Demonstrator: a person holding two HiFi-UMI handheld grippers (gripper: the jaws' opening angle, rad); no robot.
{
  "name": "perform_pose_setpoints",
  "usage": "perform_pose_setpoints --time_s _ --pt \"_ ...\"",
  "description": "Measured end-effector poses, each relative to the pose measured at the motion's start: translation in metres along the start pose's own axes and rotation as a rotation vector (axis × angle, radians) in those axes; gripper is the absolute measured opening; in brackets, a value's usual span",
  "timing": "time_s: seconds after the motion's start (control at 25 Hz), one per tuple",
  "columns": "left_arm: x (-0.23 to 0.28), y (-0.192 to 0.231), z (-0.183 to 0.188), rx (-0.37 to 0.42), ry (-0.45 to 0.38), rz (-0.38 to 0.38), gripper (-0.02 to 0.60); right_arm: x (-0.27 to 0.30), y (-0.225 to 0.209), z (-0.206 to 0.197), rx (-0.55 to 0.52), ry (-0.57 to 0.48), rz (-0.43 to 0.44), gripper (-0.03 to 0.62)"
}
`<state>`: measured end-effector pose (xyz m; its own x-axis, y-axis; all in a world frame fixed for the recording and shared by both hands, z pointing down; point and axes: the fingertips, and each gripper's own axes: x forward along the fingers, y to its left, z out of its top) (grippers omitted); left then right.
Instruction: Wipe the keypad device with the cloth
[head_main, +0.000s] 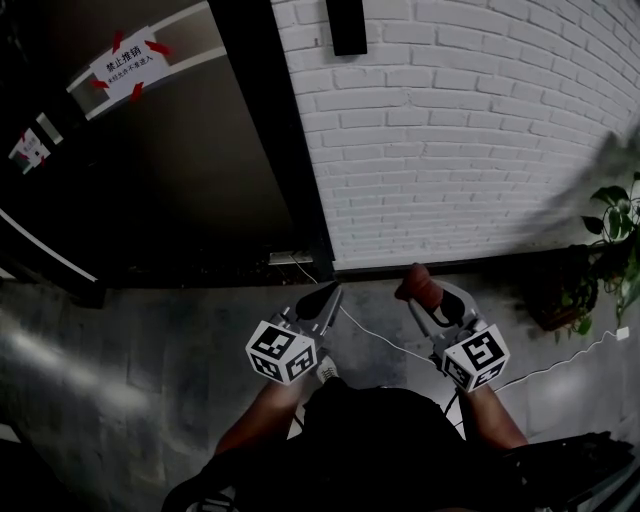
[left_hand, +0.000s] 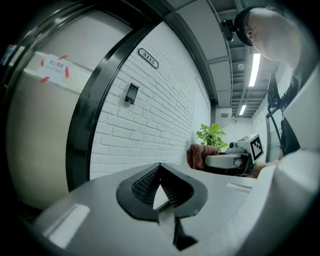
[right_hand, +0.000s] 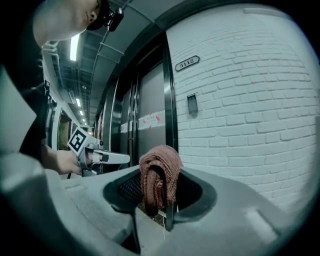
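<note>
Nearest, the left claw (left_hand: 160, 170) was closed, with nothing between its jaws. The right claw (right_hand: 159, 196) was clamped on a folded reddish-brown cloth (right_hand: 160, 162) that stood up out of its jaws. Both claws hung low in front of the white brick wall (head_main: 450, 130), well short of it. The keypad device (right_hand: 192, 104), small and dark, was mounted on that wall near the edge by the dark door frame (right_hand: 170, 90). A number plate (right_hand: 186, 63) sat higher on the wall, and a potted plant (head_main: 615, 250) stood at the wall's foot.
</note>
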<state>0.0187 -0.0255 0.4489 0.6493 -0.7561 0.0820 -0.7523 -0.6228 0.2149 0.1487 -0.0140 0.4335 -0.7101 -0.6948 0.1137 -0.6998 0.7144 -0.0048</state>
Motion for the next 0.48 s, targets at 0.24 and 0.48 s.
perform_pose_setpoints --time_s 0.24,0.48 --pt "0.0016 -0.0023 0.0018 0.010 -0.002 -0.001 0.017 -0.0028 -0.0070 -0.0041 0.008 -0.001 -0.023 0.141" --pt "0.0042 -0.0066 0.0044 0.018 0.001 -0.008 0.017 -0.0041 -0.0075 -0.0008 0.000 -0.009 -0.019 0.141"
